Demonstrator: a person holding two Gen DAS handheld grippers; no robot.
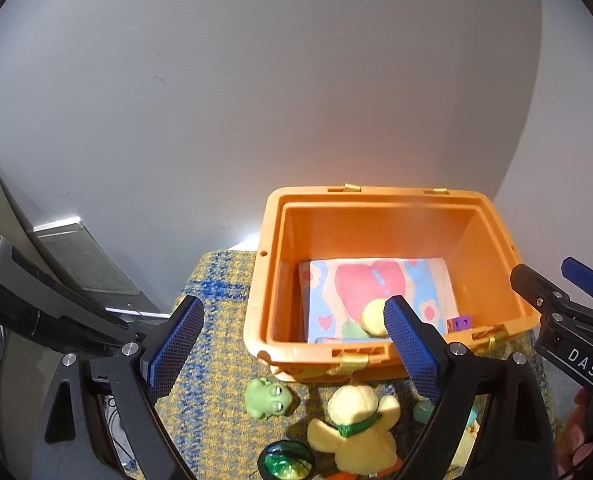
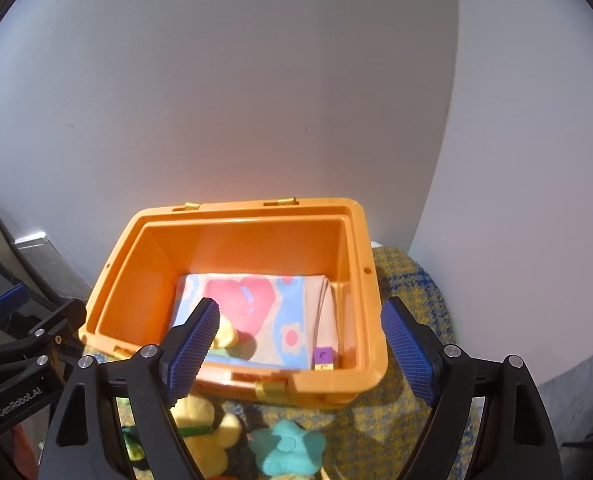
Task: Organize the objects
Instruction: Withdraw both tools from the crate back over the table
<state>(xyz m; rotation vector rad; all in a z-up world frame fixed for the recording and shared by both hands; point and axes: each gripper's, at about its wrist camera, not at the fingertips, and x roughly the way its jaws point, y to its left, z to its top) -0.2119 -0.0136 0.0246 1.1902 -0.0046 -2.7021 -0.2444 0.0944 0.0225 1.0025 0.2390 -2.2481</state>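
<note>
L gripper (image 1: 292, 336) spread wide w/ nothing between its pads, frog toy (image 1: 267, 397) and yellow duck plush (image 1: 358, 428) just below the gap on the knit cloth (image 1: 212, 320), green-black ball (image 1: 286, 462) cut off at the bottom edge, and the R tool poking in at far right reads "DAS". Orange bin (image 1: 272, 280) sits just ahead, holding a folded heart-print cloth (image 1: 360, 284), a pale yellow lump half hidden behind the R-hand pad and a purple cube (image 1: 460, 323) in the near corner. R gripper (image 2: 300, 340) also wide apart and empty over the bin's near rim, teal star plush (image 2: 288, 450) partly cut off below, "GenRobot.AI" legible on the other tool at left.
</note>
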